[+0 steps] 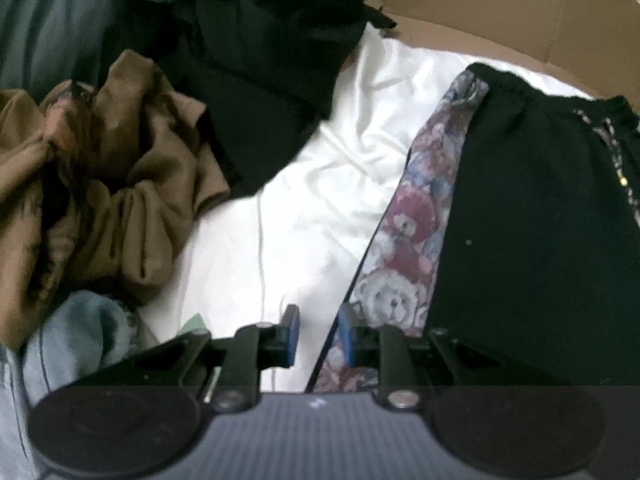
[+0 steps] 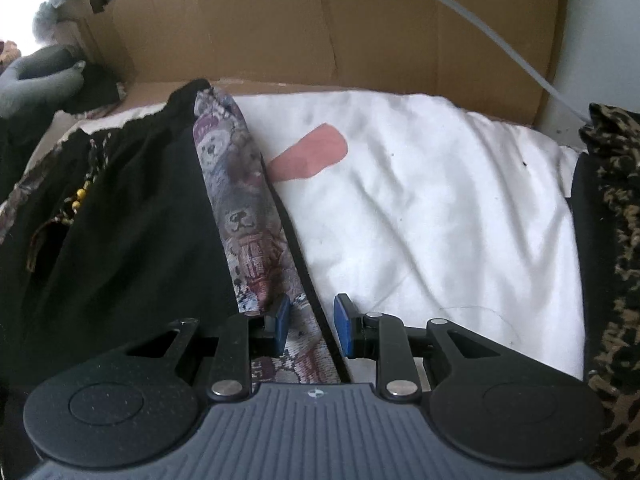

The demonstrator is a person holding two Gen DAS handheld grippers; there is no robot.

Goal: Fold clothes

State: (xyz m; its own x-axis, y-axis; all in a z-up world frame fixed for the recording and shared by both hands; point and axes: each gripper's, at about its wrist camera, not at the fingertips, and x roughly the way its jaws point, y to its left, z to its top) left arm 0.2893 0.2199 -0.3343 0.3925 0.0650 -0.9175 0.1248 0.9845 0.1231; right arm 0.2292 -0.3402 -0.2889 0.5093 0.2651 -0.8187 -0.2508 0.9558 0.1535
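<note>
Our left gripper [image 1: 318, 334] released, straddling black garment [image 1: 532, 216] bear-print edge [image 1: 416, 216]; our right gripper [image 2: 310, 328] released over same edge; white sheet [image 2: 420, 208] beneath.

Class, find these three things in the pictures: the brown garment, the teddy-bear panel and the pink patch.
brown garment [image 1: 132, 184], left wrist view, crumpled middle folds.
teddy-bear panel [image 2: 240, 216], right wrist view, on a bear's face.
pink patch [image 2: 314, 152], right wrist view, its centre.

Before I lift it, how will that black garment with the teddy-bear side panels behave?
The black garment will probably drape limply, since its gathered waistband puckers. The teddy-bear panel looks woven and thicker, so likely somewhat stiffer. On the smooth white sheet, it may slide when pushed.
</note>
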